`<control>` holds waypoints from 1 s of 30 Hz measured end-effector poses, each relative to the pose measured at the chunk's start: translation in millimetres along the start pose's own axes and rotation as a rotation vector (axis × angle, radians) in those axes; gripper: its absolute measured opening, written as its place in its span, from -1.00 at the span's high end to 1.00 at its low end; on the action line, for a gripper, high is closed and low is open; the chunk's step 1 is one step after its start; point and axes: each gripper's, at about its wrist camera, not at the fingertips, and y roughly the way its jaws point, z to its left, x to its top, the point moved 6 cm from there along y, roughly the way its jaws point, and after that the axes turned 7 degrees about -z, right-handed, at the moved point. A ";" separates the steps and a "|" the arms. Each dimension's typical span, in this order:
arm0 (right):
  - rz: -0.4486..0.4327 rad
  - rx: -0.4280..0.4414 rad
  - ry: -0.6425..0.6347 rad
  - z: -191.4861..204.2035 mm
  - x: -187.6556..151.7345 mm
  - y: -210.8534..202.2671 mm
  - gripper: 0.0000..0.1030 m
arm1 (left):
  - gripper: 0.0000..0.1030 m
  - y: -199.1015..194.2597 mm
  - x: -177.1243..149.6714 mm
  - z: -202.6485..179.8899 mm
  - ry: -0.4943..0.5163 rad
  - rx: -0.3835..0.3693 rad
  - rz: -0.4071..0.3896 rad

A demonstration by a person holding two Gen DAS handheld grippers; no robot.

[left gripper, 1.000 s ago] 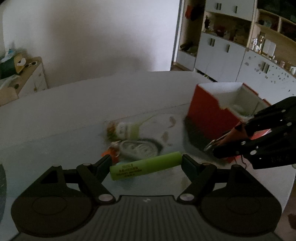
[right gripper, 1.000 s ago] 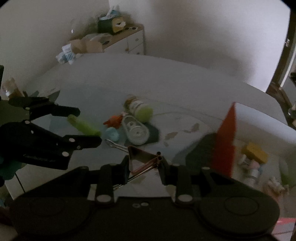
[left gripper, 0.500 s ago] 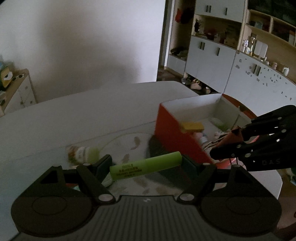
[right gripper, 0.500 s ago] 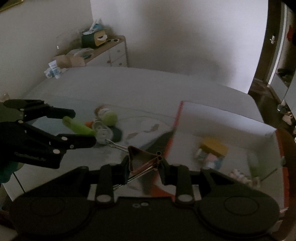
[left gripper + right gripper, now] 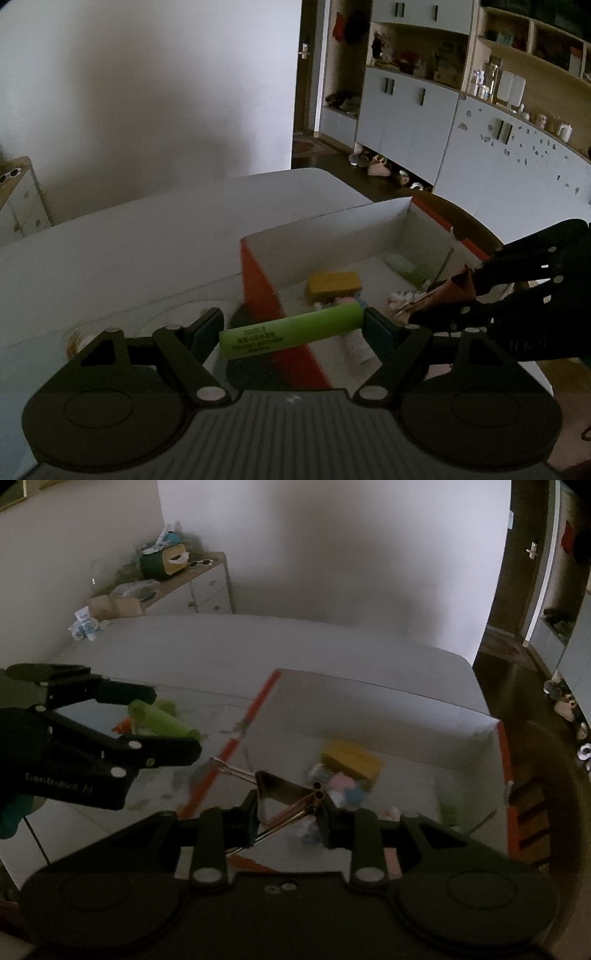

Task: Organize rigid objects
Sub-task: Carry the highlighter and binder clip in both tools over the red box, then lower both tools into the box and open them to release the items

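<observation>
Green battery (image 5: 291, 333) is clamped end to end between the jaws of the left gripper (image 5: 293, 328), lying crosswise, its right end raised a little; printed label faces the camera. It hangs in the air above the near-left corner of the box (image 5: 325, 229), straddling that corner's red edge. From the right wrist view the same battery (image 5: 159, 720) shows as a green bar in the left gripper (image 5: 162, 720), left of the box's red corner (image 5: 255, 709). Binder clip (image 5: 284, 797), rose-metal body with wire handles, is pinched between the jaws of the right gripper (image 5: 288, 805); one wire handle points out to the left toward the box's red edge. The clip sits above the near wall of the box, over the interior. In the left wrist view the right gripper (image 5: 443, 299) reaches in from the right over the box with the clip (image 5: 439, 295) at its tip. Box: white inside, red outside, open top, standing on the white table (image 5: 147, 236). On the box floor: a yellow block (image 5: 334, 284) near the middle, with small pale and pink-blue items just beside it, too blurred to identify. Left of the box on the table (image 5: 258, 646): a small orange item (image 5: 123, 725) and other clutter, partly hidden behind the left gripper. Beyond the table, a low drawer unit (image 5: 207, 587) against the wall.
</observation>
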 end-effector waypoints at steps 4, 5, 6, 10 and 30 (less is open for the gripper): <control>0.003 -0.009 0.009 -22.2 -4.9 -2.2 0.42 | -0.59 16.1 8.9 -18.1 0.017 -0.001 0.007; 0.005 -0.013 0.010 -28.6 -6.3 -2.2 0.42 | -0.59 20.6 11.0 -22.6 0.020 -0.003 0.010; 0.007 -0.019 0.012 -34.8 -8.1 -2.5 0.42 | -0.59 25.4 13.6 -27.0 0.023 -0.005 0.014; 0.017 -0.033 0.021 -57.3 -15.8 -1.7 0.42 | -0.59 45.1 21.7 -42.6 0.040 -0.008 0.029; 0.130 0.001 -0.008 -93.8 -37.7 40.5 0.42 | -0.59 177.0 36.5 -96.2 0.088 -0.012 0.168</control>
